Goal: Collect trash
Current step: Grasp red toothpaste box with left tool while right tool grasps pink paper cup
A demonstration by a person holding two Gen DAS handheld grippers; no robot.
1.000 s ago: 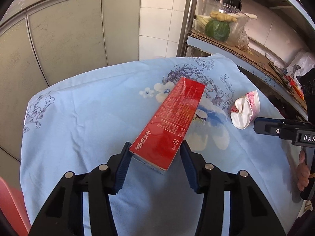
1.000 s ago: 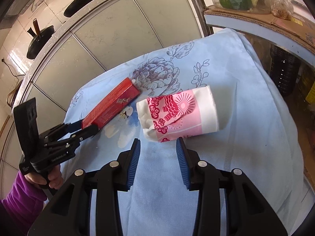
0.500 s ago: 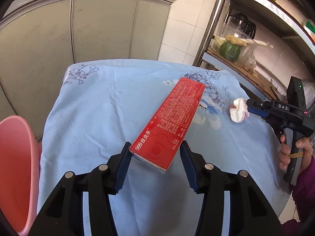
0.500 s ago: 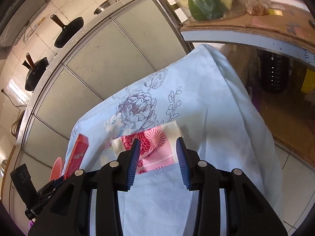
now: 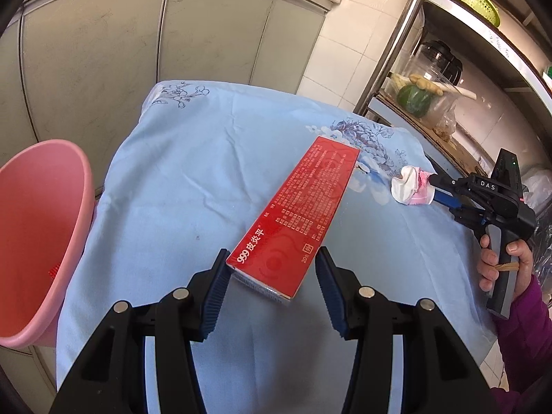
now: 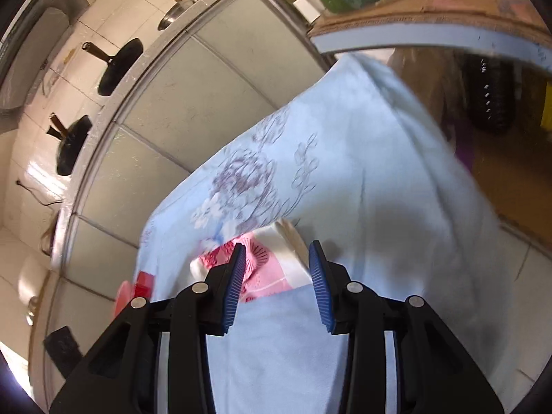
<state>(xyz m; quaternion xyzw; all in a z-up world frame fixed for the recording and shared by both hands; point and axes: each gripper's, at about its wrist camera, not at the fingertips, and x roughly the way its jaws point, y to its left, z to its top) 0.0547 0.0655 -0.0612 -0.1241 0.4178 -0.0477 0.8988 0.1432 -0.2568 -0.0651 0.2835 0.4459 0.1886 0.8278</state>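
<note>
A long red carton (image 5: 296, 214) is held at its near end between the fingers of my left gripper (image 5: 270, 276), lifted above the blue floral cloth (image 5: 193, 186). A crushed pink-and-white paper cup (image 6: 265, 269) sits between the fingers of my right gripper (image 6: 276, 272), raised off the cloth. In the left wrist view the cup (image 5: 410, 189) shows at the tip of the right gripper (image 5: 431, 189). A pink bin (image 5: 38, 234) stands left of the table.
Grey cabinet doors (image 5: 138, 45) stand behind the table. A metal shelf rack (image 5: 448, 79) with a green vegetable and containers is at the right. Pans (image 6: 117, 65) hang on the tiled wall. The cloth's edge (image 6: 431, 145) drops toward the floor at the right.
Both grippers rose from the table with their items. The left view swung left, bringing the pink bin into sight. The right gripper closed on the cup and lifted it.
</note>
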